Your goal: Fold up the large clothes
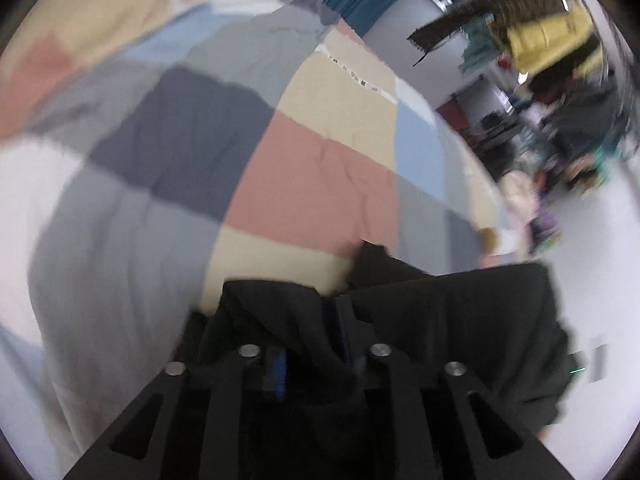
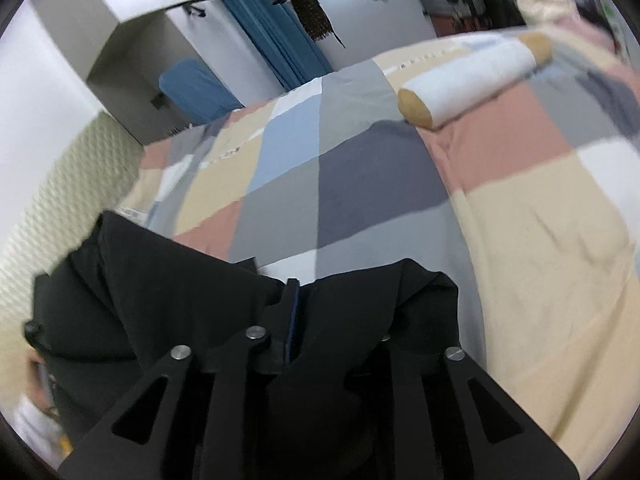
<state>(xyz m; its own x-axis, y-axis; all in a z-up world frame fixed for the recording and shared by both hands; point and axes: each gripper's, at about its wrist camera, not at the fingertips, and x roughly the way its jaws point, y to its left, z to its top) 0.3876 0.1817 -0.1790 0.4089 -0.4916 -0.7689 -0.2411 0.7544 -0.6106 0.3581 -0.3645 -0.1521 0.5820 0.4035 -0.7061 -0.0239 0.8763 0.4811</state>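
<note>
Left gripper (image 1: 308, 320) fingers clamped on black garment (image 1: 460, 320), right gripper (image 2: 296, 312) likewise, over patchwork quilt (image 2: 360, 184)

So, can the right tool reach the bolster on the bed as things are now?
Probably not yet. The right tool is shut on the black garment, which drapes over it. The bolster lies far across the quilt, nothing between them, but the garment must be released first.

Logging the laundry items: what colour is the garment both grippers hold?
Black. The garment shows best in the right wrist view, pinched by the right gripper over the patchwork bedspread.
</note>
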